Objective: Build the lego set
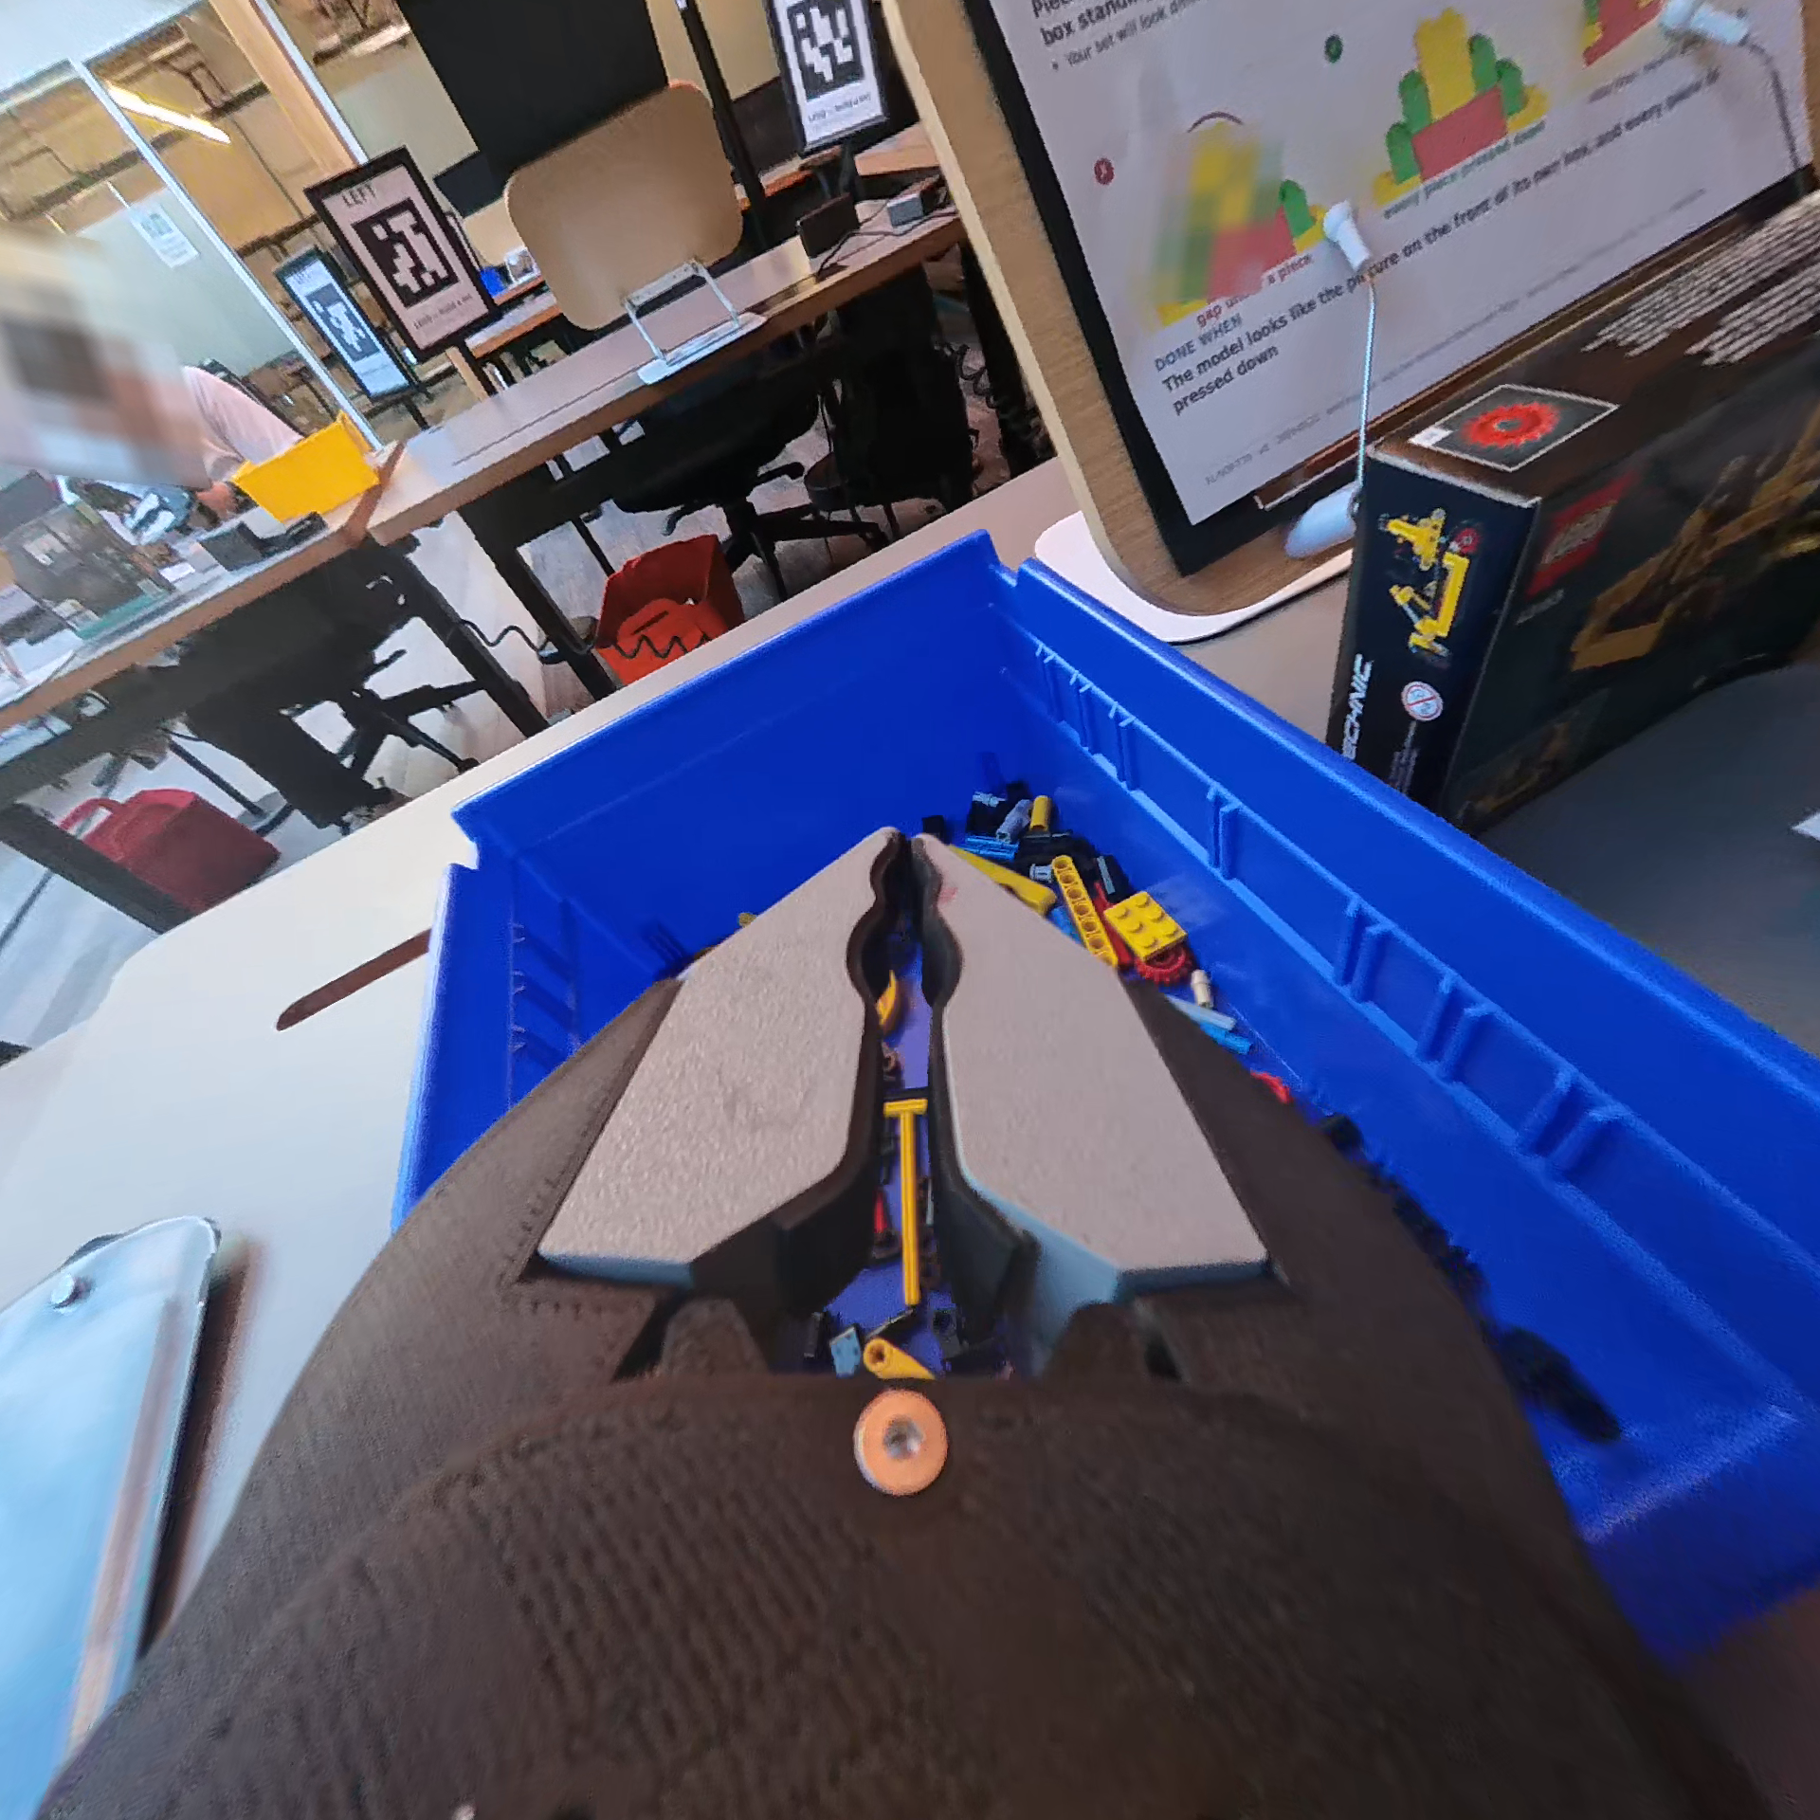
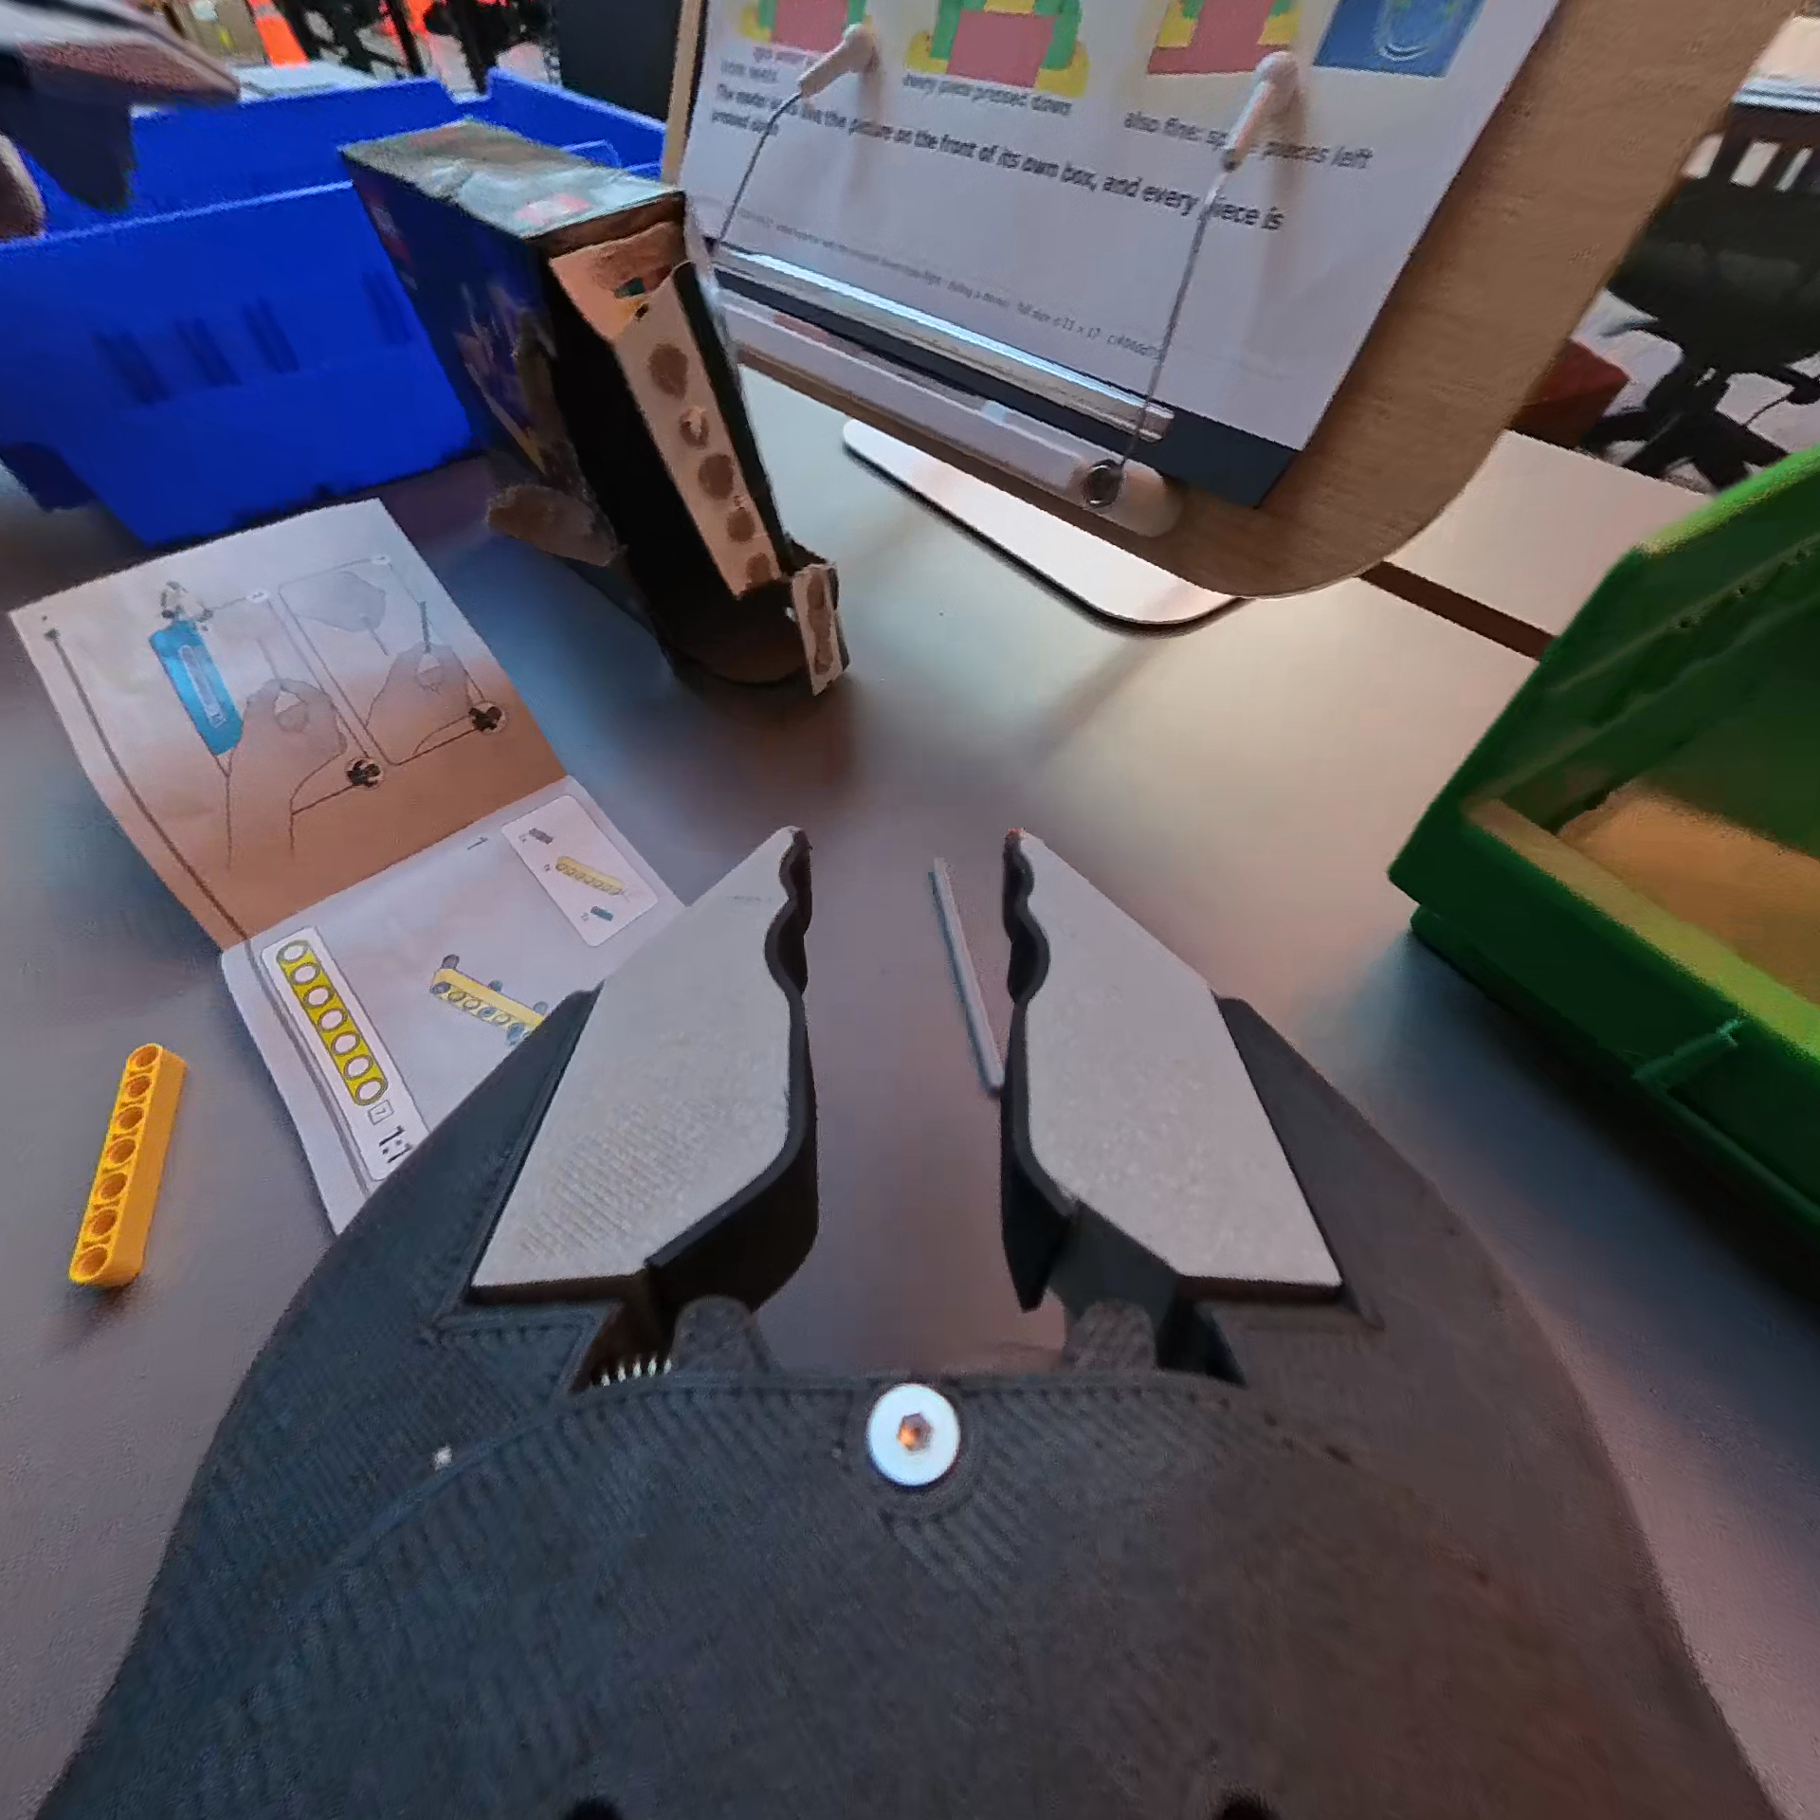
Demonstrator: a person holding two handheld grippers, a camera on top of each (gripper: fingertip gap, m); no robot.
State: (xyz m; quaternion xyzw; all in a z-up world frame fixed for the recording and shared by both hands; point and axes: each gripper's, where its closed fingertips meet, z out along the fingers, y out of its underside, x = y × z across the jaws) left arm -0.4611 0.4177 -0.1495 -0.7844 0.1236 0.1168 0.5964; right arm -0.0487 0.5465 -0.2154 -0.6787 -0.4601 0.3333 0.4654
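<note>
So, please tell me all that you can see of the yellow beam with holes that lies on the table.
The yellow beam is a long, narrow Lego piece that looks like glossy plastic, with a single row of round holes along its length. It lies flat and alone on the dark table, holes facing up, to the left of the open instruction booklet and close to its page edge. Nothing grips it: the right tongs are open and apart from it.

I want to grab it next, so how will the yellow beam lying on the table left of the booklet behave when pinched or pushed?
The yellow beam looks like rigid plastic, so probably stiff and light. Its flat sides suggest it would slide rather than roll. It lies low on the table, so a pinch could slip.
</note>
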